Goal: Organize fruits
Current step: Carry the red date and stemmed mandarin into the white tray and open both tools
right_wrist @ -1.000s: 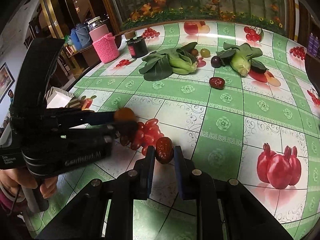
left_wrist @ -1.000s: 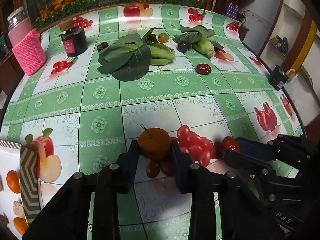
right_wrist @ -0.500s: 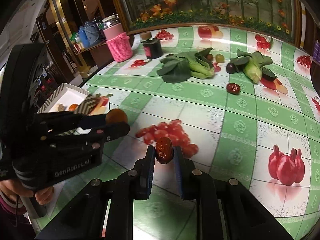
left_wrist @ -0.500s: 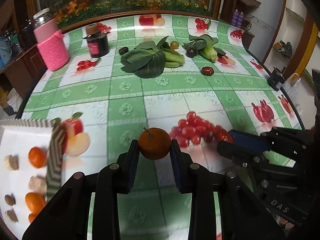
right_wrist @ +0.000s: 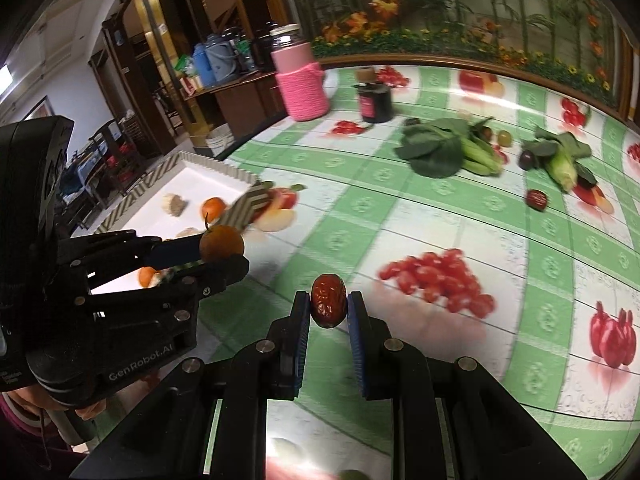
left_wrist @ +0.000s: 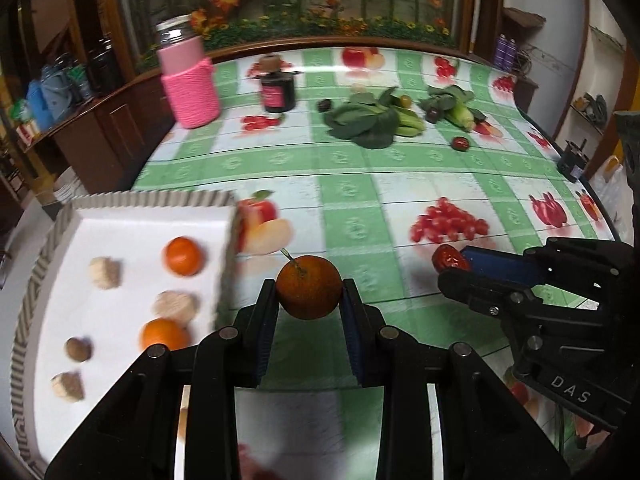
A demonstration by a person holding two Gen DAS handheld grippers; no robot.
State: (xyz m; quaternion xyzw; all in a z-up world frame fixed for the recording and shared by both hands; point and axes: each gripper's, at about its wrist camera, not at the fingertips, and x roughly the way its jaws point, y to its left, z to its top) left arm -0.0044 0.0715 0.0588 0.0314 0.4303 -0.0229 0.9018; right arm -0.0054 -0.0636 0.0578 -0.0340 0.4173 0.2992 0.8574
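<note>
My left gripper (left_wrist: 309, 292) is shut on a small orange (left_wrist: 309, 293) with a stem, held above the table just right of the white tray (left_wrist: 128, 216). The tray holds two oranges (left_wrist: 182, 256) and several pale and brown pieces. My right gripper (right_wrist: 329, 306) is shut on a red date (right_wrist: 329, 306), held above the table; it also shows in the left wrist view (left_wrist: 450, 258). The left gripper with the orange (right_wrist: 221, 243) shows at the left of the right wrist view. Another red date (left_wrist: 460, 143) lies near the far greens.
At the far side lie leafy greens (left_wrist: 366, 122), corn (left_wrist: 460, 112), a dark plum (left_wrist: 432, 114) and a green grape (left_wrist: 405, 100). A pink knitted jar (left_wrist: 192, 84) and a dark jar (left_wrist: 278, 94) stand at the back left. The tablecloth has printed fruit.
Both grippers have lifted and swung left with their fruit. The tray has come much further into the left wrist view, and the orange is now near its right rim.
</note>
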